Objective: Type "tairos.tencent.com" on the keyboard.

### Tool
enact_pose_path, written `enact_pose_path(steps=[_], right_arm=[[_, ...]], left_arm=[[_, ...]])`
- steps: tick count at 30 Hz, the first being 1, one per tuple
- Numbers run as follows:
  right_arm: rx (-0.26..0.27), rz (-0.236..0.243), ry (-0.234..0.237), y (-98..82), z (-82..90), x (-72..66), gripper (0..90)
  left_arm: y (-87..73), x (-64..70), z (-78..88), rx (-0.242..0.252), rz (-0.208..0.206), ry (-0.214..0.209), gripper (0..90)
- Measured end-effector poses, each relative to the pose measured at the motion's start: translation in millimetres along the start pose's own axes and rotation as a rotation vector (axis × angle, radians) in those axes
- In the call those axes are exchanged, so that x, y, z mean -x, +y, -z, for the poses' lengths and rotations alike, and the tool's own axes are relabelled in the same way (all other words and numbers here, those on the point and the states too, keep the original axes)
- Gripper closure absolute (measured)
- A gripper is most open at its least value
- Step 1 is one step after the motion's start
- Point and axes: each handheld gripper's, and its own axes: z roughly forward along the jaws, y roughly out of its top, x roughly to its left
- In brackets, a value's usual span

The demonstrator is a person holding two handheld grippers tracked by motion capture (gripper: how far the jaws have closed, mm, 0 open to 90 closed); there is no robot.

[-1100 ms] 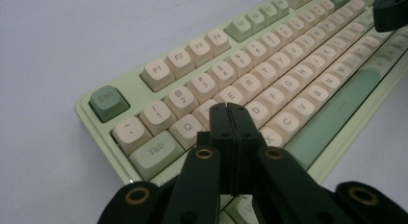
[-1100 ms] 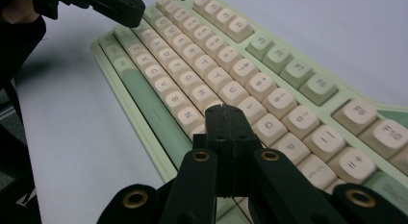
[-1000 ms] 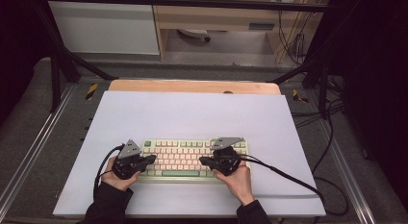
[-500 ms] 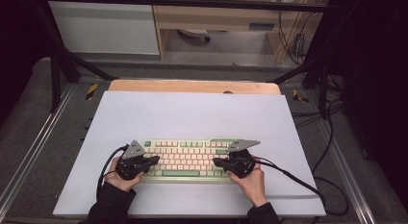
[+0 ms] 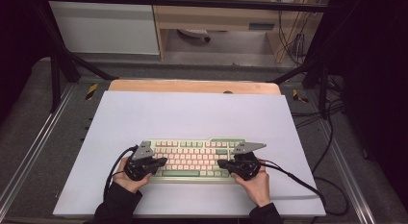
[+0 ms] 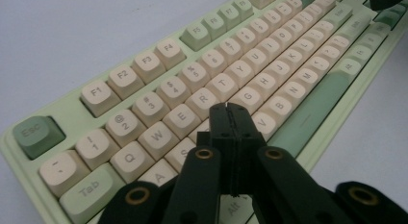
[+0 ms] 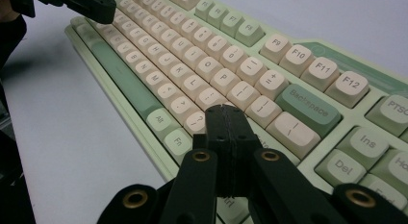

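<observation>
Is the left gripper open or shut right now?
Shut: the left gripper has its two black jaws pressed together, nothing between them, above the keyboard.

The desk (image 5: 192, 113) is the landmark: a pale lavender-white sheet covers its top, and a strip of bare light wood (image 5: 192, 86) shows along its far edge. Dark grey carpet-like floor (image 5: 29, 137) lies to either side of the desk and beyond it. Black metal frame struts (image 5: 57, 65) rise at the desk's far corners, with yellow-and-black hazard tape (image 5: 91, 91) near their feet. Beyond the desk stand a white cabinet (image 5: 106, 27) and a wooden shelf unit (image 5: 216, 17). Loose black cables (image 5: 332, 137) trail over the floor right of the desk. The room's edges are dark.
</observation>
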Motion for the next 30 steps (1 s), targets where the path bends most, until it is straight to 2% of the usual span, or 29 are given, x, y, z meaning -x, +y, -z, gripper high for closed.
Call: enact_pose_path(steps=[12, 30], right_arm=[[0.002, -0.001, 0.001, -1.1, 1.6, 1.0, 90.0], [-0.002, 0.003, -0.001, -1.6, 1.1, 1.1, 90.0]], left_arm=[[-2.6, 4.3, -7.4, -0.022, -0.012, -0.014, 89.7], [-4.5, 6.7, -10.1, -0.022, -0.020, -0.022, 89.7]])
